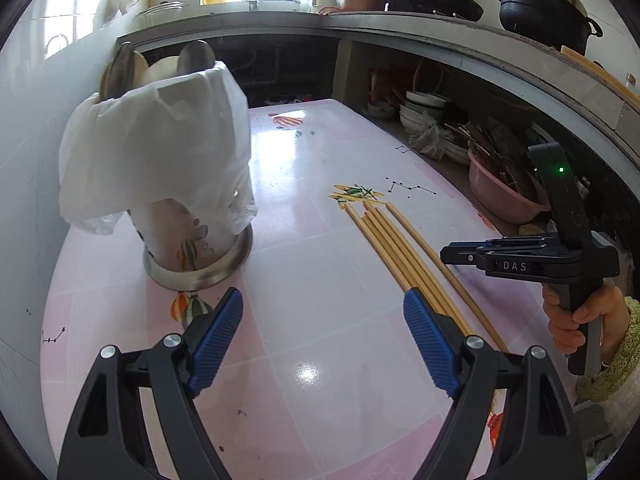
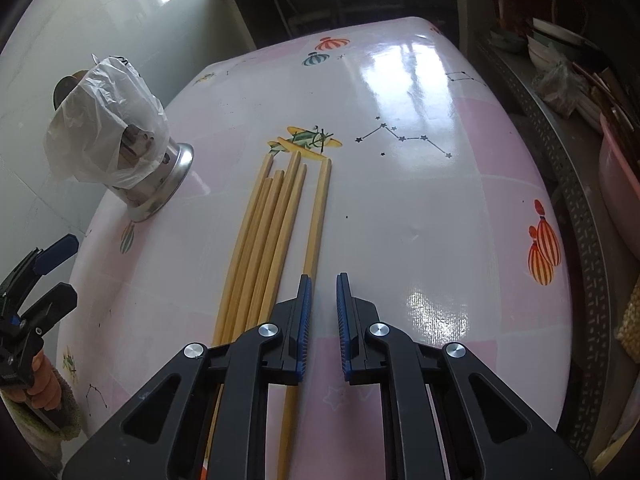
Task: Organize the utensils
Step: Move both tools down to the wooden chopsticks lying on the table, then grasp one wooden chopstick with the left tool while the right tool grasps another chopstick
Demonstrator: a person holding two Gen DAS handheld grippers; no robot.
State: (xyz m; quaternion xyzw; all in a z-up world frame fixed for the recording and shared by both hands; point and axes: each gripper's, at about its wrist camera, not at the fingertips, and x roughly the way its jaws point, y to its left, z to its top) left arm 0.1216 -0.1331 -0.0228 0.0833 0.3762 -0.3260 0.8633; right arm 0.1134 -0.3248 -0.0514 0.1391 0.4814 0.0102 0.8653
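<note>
Several wooden chopsticks [image 2: 276, 216] lie side by side on the pink patterned table [image 2: 420, 208], pointing away from me. My right gripper [image 2: 324, 280] hovers low over their near ends. Its jaws are narrowed to a thin gap that shows only bare table, and the rightmost chopstick runs under the left finger [image 2: 305, 300]. A metal utensil holder [image 1: 200, 256] draped in a white plastic bag [image 1: 160, 152] stands at the left, with spoon ends sticking out. My left gripper [image 1: 324, 308] is open and empty between the holder and the chopsticks [image 1: 400, 248]. The right gripper [image 1: 452, 254] shows side-on at the right.
A white tiled wall runs along the table's left side. To the right, a lower shelf holds stacked bowls [image 1: 424, 108] and a pink basin [image 1: 500, 196] of utensils. Pots [image 1: 540, 4] stand on the counter above. A person's hand [image 1: 576, 316] in a fuzzy sleeve holds the right gripper.
</note>
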